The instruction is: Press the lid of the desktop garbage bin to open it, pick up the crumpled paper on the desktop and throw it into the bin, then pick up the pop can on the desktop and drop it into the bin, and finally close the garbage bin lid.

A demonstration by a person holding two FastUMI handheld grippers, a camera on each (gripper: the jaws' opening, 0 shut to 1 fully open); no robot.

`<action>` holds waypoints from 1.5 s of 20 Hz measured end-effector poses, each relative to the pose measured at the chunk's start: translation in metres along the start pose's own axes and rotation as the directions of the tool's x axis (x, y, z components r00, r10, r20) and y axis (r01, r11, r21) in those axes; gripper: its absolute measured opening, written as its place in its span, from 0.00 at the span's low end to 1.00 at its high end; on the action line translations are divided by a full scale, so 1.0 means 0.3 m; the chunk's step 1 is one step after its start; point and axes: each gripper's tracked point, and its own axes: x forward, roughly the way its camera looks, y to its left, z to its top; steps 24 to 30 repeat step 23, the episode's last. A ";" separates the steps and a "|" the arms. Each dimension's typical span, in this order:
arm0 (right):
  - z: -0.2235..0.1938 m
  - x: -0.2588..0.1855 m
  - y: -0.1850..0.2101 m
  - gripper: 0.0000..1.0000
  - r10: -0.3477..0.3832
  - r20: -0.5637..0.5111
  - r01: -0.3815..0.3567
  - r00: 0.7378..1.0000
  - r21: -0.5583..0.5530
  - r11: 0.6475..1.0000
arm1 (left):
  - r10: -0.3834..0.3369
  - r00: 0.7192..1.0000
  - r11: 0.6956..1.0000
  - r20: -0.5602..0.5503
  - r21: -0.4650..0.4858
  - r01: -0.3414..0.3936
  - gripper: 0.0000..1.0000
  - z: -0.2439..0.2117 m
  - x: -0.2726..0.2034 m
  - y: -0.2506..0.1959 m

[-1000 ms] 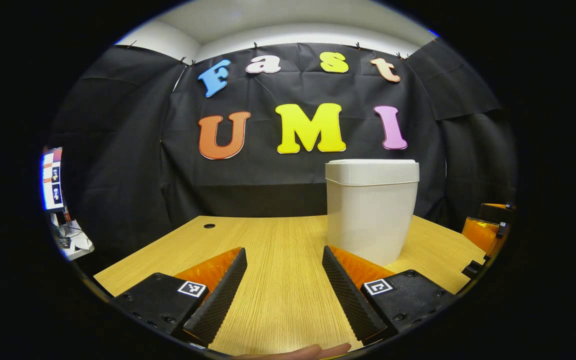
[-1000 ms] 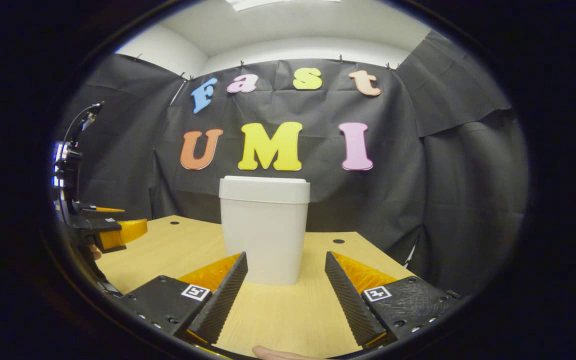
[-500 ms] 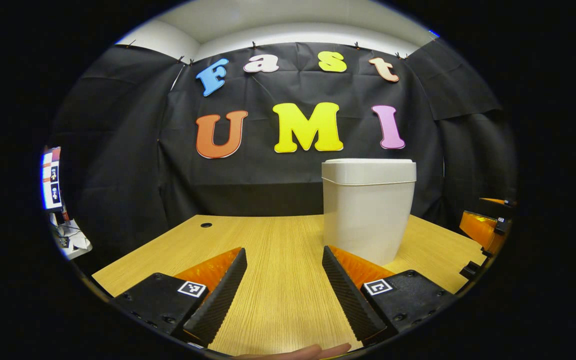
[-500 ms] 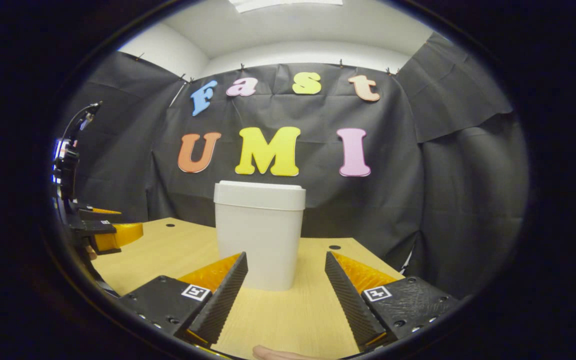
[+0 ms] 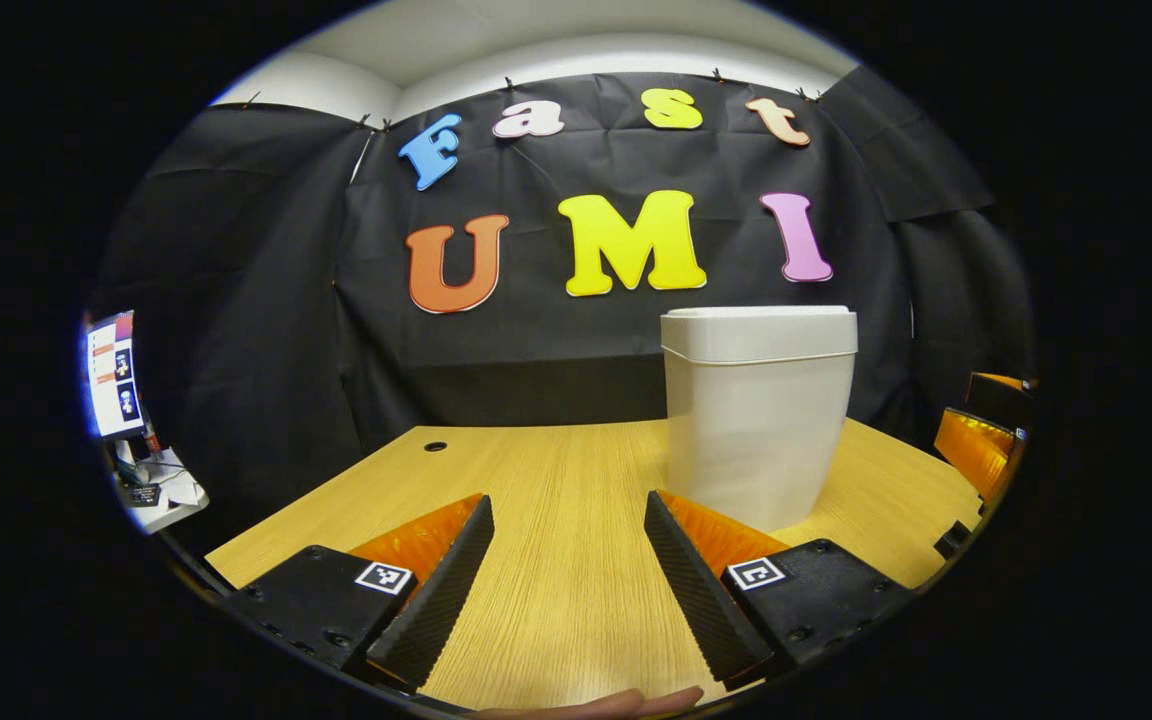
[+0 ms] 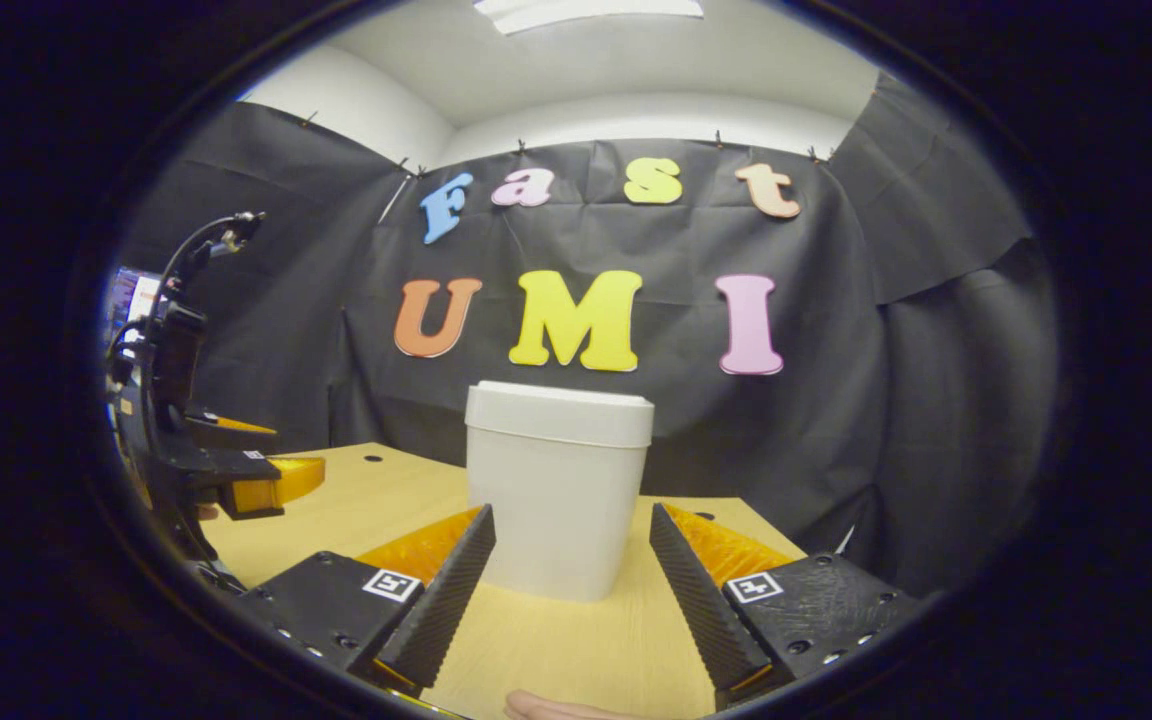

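White bin (image 6: 558, 490) lid shut | base partly hidden by right gripper (image 6: 569, 590)

I'm looking at a white, smooth, matt plastic bin (image 5: 756, 420) with a matching flat plastic lid (image 5: 758, 332), no gloss on either. It sits on a pale wood-grain desktop (image 5: 556, 560), fine straight lines, a soft satin sheen. My left gripper (image 5: 568, 590) shows ribbed, rough-textured fingers (image 5: 436, 595); same ridged finish on my right gripper (image 6: 572, 592). Behind, the black cloth wall (image 6: 876, 400) hangs matt and creased.
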 end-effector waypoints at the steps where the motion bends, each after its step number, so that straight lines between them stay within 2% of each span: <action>1: 0.004 0.004 0.005 0.95 0.005 0.004 -0.005 1.000 -0.007 1.000 | 0.016 1.000 1.000 -0.002 -0.002 -0.016 0.98 0.002 -0.004 0.002; 4: 0.003 0.002 0.027 0.95 0.026 -0.006 -0.027 1.000 -0.010 1.000 | 0.007 1.000 1.000 0.001 -0.007 -0.007 0.98 0.008 -0.017 -0.024; 5: 0.010 0.000 0.029 0.98 0.030 -0.005 -0.030 1.000 -0.003 1.000 | 0.015 1.000 1.000 0.004 -0.012 -0.015 0.98 0.008 -0.019 -0.021; 6: 0.009 -0.003 0.028 0.95 0.034 -0.005 -0.034 0.999 0.003 0.999 | 0.019 1.000 1.000 0.007 -0.016 -0.018 0.98 0.013 -0.023 -0.024; 11: 0.015 -0.025 0.026 0.95 0.058 0.008 -0.059 0.998 0.029 0.998 | -0.009 1.000 1.000 0.002 -0.027 0.009 0.98 0.013 -0.036 -0.094; 20: 0.012 -0.060 -0.075 0.97 0.064 0.029 -0.066 0.998 0.089 0.994 | -0.008 1.000 0.998 -0.001 -0.058 0.008 0.98 0.002 -0.039 -0.143; 21: 0.013 -0.061 -0.095 0.95 0.058 0.033 -0.061 0.998 0.092 0.994 | -0.005 1.000 0.998 0.002 -0.060 0.005 0.99 0.005 -0.036 -0.142; 23: 0.001 -0.061 -0.130 0.97 0.046 0.033 -0.049 0.998 0.093 0.995 | -0.002 1.000 0.998 0.005 -0.070 0.002 0.99 0.006 -0.038 -0.140; 30: 0.001 -0.061 -0.130 0.97 0.046 0.033 -0.049 0.998 0.093 0.995 | -0.002 1.000 0.998 0.005 -0.070 0.002 0.99 0.006 -0.038 -0.140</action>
